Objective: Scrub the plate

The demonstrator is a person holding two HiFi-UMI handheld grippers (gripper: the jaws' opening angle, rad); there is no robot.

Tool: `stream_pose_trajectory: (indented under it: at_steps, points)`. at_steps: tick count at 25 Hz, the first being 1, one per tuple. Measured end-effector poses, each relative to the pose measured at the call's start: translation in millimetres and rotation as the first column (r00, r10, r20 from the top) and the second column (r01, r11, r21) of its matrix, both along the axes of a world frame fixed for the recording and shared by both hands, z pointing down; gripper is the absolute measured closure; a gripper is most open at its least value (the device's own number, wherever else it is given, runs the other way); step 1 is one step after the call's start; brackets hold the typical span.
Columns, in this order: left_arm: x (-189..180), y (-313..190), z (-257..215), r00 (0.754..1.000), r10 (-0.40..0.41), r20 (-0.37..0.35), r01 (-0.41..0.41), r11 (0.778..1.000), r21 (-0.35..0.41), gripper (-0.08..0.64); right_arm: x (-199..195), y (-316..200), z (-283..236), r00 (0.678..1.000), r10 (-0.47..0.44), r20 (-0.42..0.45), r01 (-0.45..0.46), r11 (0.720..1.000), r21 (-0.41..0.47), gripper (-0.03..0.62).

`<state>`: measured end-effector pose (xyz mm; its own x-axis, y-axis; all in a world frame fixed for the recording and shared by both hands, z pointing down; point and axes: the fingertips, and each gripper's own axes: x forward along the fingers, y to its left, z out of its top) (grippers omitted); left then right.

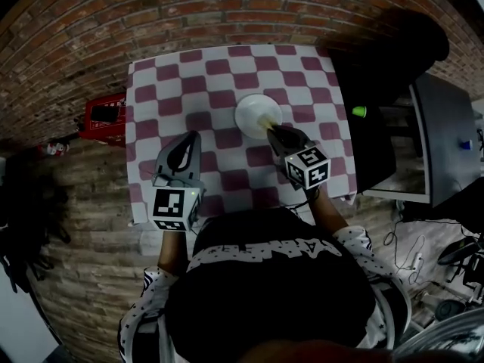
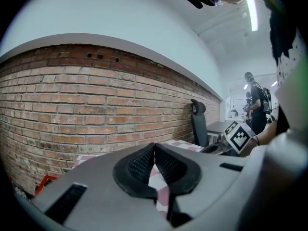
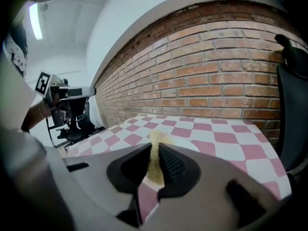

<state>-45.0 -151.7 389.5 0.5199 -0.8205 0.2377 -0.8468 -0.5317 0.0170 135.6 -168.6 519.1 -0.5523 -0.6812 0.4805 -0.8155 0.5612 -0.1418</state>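
Note:
A white plate sits near the middle of the pink-and-white checked table. My right gripper is at the plate's near right rim, shut on a yellow sponge that sticks out between the jaws over the plate. In the right gripper view the plate itself is mostly hidden behind the jaws. My left gripper hovers over the table to the plate's near left, its jaws shut with nothing between them.
A brick wall runs behind the table. A red crate stands on the floor to the left. A black office chair and a desk are on the right. A person stands in the far background of the left gripper view.

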Motion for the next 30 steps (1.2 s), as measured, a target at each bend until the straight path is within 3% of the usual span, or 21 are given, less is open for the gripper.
stream_pose_trajectory:
  at_steps: [6,18,30]
  points:
    - [17,3,0,1.0,-0.008,-0.006,0.008,1.0,-0.013,0.548,16,-3,-31,0.996,0.031,0.086,-0.034,0.999,0.039,0.541]
    - [62,6,-9,0.999,0.041,0.005,-0.041,0.999,-0.002,0.548,45,3,-80,0.986,0.036,0.166,-0.058,0.99,0.128,0.541]
    - [70,1,-18,0.999,0.033,0.004,-0.033,0.999,0.023,0.547,48,0,-125,0.977,0.0,0.211,-0.05,0.972,0.231,0.541]
